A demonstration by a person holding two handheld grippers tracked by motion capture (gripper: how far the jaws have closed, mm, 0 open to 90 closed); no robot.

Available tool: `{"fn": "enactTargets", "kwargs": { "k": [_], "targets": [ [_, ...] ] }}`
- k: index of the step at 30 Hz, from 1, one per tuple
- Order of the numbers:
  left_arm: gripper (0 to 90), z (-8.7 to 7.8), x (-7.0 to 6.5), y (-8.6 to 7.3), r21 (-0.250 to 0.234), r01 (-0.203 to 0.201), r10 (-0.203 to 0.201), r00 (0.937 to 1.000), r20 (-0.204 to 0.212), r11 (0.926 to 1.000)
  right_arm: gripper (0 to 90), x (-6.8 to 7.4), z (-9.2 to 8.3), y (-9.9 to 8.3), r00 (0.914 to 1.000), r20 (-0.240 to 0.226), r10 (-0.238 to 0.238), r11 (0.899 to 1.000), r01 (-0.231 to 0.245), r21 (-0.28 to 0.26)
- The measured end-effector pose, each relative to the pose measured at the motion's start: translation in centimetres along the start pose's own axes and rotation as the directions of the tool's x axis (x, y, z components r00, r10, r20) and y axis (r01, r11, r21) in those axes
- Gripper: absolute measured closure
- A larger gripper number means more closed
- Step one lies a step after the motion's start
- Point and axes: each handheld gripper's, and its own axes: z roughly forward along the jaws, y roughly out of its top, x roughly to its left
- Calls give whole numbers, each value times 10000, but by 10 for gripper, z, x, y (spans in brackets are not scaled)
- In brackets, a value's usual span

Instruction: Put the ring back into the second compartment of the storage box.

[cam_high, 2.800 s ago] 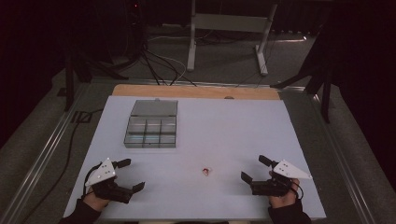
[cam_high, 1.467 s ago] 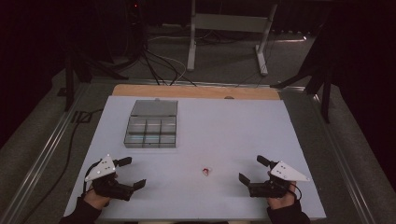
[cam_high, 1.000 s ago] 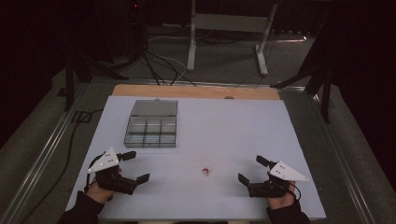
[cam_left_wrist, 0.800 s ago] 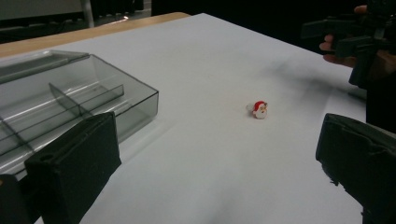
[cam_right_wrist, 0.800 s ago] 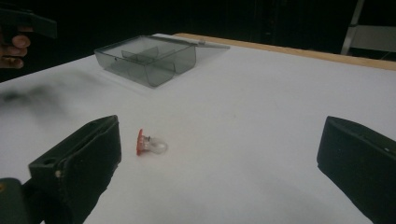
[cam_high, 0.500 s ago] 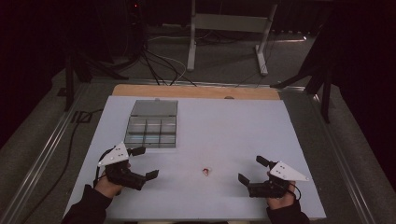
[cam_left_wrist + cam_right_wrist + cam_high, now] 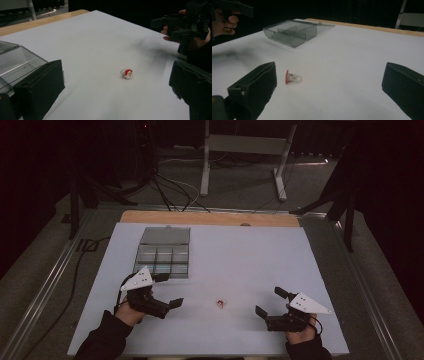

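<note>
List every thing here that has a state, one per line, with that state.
left gripper: open, holding nothing, raised beside the box.
right gripper: open, holding nothing, low over the table.
compartment box: lid open, compartments look empty.
Santa ring: loose on the white table, lying between the grippers, untouched.

On the white table (image 7: 240, 255): one Santa-face ring (image 7: 220, 303), one clear compartment box (image 7: 162, 252) with its lid open, and two handheld grippers, left gripper (image 7: 168, 291) and right gripper (image 7: 269, 302).
</note>
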Motion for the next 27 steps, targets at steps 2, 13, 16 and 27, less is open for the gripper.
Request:
{"fn": "enactTargets", "kwargs": {
  "k": [2, 13, 16, 27],
  "targets": [
    [2, 4, -1, 2, 83, -75, 75, 10000, 52, 9999, 0, 0, 0, 0, 10000, -5, -53, 10000, 53, 22],
    [2, 24, -9, 10, 164, -169, 163, 9993, 333, 9997, 0, 0, 0, 0, 10000, -39, 2, 10000, -2, 2],
    [2, 34, -12, 12, 233, -143, 133, 9990, 429, 9996, 0, 0, 0, 0, 10000, -24, 21, 10000, -21, -5],
    [2, 56, -22, 13, 493, -228, 203, 9985, 508, 9985, 0, -1, 0, 0, 10000, -51, 42, 10000, -43, -4]
  ]
}}
